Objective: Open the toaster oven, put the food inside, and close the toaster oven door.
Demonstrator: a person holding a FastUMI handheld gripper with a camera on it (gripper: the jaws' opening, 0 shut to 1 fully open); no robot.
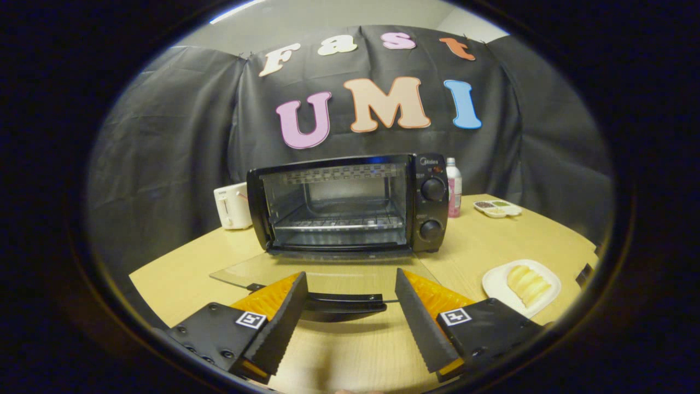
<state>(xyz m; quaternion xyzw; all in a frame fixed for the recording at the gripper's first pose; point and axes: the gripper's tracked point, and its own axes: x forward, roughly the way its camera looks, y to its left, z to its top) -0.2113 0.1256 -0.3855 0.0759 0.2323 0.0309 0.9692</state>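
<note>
Just glass door (306, 272), claw (350, 284) apart

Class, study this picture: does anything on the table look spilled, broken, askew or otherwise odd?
Nothing stands out. The toaster oven sits square with its door folded flat. The food lies neatly on its plate. The open tongs straddle the door handle.
</note>
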